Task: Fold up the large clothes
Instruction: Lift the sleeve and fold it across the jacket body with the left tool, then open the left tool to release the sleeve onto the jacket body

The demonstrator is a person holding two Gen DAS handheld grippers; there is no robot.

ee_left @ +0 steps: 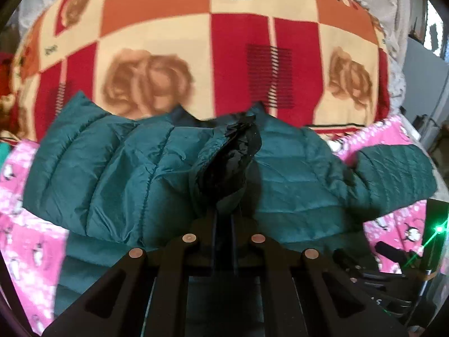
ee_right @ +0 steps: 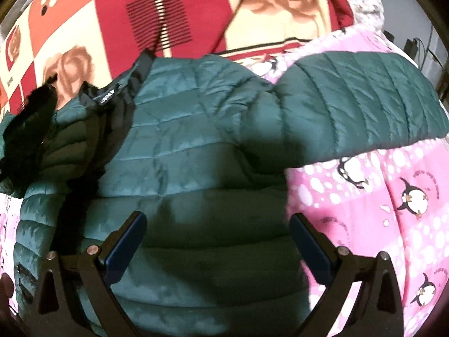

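Note:
A teal quilted puffer jacket [ee_left: 118,163] lies spread on the bed. My left gripper [ee_left: 224,210] is shut on a bunched fold of the jacket with its black lining [ee_left: 233,151] showing, held up above the body. One sleeve [ee_left: 393,174] stretches right. In the right wrist view the jacket [ee_right: 196,146] fills the middle, its sleeve [ee_right: 364,98] reaching up and right, and the black lining with a small label [ee_right: 108,98] shows at the left. My right gripper [ee_right: 219,241] is open over the jacket's lower body, fingers [ee_right: 126,247] wide apart, holding nothing.
A pink penguin-print sheet [ee_right: 378,210] lies under the jacket, also in the left wrist view [ee_left: 25,252]. A red, orange and cream rose blanket [ee_left: 196,56] covers the far bed. A green light [ee_left: 439,229] and dark gear stand at the right edge.

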